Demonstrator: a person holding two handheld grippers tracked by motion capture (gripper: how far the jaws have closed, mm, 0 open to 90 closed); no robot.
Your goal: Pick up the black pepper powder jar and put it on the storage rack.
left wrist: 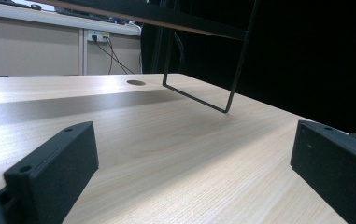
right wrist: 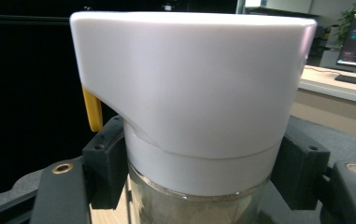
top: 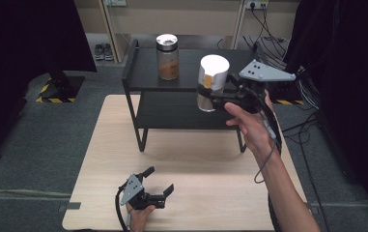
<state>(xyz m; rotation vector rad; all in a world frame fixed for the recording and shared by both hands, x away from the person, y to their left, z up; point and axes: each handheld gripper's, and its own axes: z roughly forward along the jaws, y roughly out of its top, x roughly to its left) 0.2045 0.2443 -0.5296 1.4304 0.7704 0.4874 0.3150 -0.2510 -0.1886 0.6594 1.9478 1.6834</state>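
A clear jar (top: 212, 82) with a white lid (right wrist: 189, 79) is held by the right gripper (top: 210, 94) above the front edge of the black shelf rack (top: 143, 72), near the level of the upper shelf. It cannot be told from the high view whether the base of the jar is resting on the shelf or hanging just over it. The jar could be dropped if the grip were loosened before the base is seated flat; because it is held close to the front edge, it could tip off toward the lower shelf or the desk (top: 191, 169). A slip is also judged possible, since the hold is taken on smooth glass just below the lid, where little friction can be expected. A knock against the rack frame could be caused by a careless sideways move.

In the right gripper view the fingers (right wrist: 105, 154) are seen pressed against both sides of the jar just under the lid, clamped on it. A small yellow tab (right wrist: 92, 109) is seen at the lid's edge.

A second jar (top: 167, 57), with brown contents, stands farther back on the upper shelf, well apart from the held one.

The left gripper (top: 160, 183) is rested on the near part of the desk, and its fingers (left wrist: 54, 172) are spread wide with nothing between them.
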